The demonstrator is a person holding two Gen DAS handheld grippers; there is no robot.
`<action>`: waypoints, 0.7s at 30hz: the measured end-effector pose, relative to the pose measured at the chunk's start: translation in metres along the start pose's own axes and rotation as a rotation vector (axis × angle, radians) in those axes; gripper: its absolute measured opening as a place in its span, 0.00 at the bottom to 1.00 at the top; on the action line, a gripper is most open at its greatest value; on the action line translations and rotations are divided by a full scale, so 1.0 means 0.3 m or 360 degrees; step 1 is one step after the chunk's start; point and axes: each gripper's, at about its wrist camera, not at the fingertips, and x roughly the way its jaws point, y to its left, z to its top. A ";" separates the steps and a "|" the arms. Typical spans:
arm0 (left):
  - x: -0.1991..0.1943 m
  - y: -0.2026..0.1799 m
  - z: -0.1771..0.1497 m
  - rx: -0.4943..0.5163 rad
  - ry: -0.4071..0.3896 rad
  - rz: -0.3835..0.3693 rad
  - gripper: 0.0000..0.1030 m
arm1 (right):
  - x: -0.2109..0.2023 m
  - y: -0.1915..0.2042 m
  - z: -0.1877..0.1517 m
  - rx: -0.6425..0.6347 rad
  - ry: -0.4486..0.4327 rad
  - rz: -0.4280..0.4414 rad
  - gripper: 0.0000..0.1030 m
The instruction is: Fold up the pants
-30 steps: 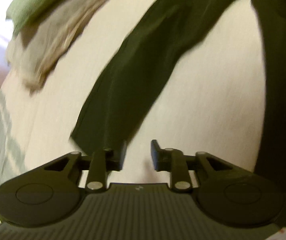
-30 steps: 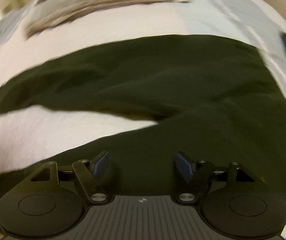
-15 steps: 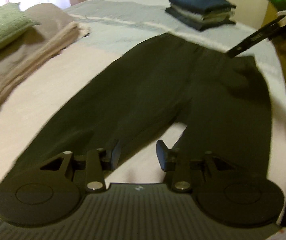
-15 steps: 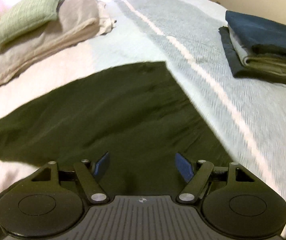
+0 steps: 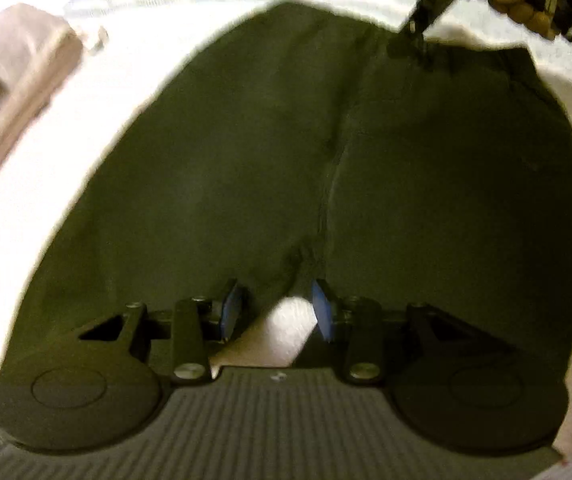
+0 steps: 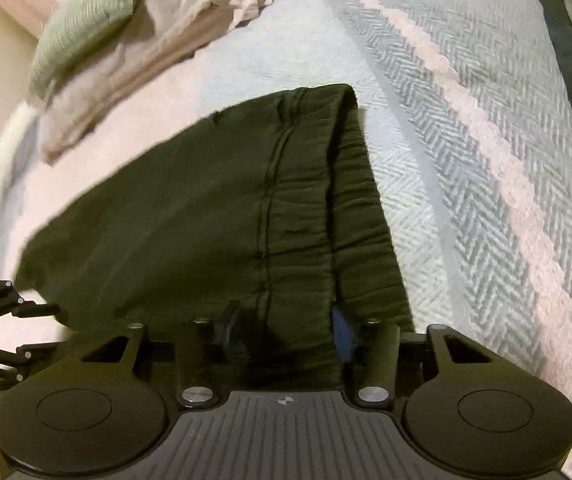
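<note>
Pants [image 6: 213, 216], dark ribbed-waist cloth, lie flat between both spread-jawed grippers on herringbone bedspread [image 6: 466, 184].

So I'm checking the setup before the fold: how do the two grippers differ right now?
The left gripper sits at the crotch of the pants, bare bedcover showing between its fingers. The right gripper is at the waistband, with gathered fabric lying between its fingers. Both are open, neither clamped on cloth.
</note>
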 end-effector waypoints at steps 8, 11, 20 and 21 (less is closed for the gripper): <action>0.106 -0.102 0.279 0.0075 -0.0170 -0.0152 0.33 | -0.027 -0.049 0.024 0.0004 0.0014 0.0004 0.00; 0.173 -0.171 0.382 0.0138 -0.0184 -0.0215 0.33 | -0.163 0.000 0.065 -0.0089 -0.0140 -0.0028 0.00; 0.341 -0.274 0.487 0.0165 -0.0141 -0.0254 0.38 | -0.060 -0.136 0.036 0.0016 -0.0069 -0.0189 0.02; 0.334 -0.271 0.481 0.0156 -0.0144 -0.0261 0.38 | -0.071 -0.142 0.035 0.0055 -0.0081 -0.0177 0.03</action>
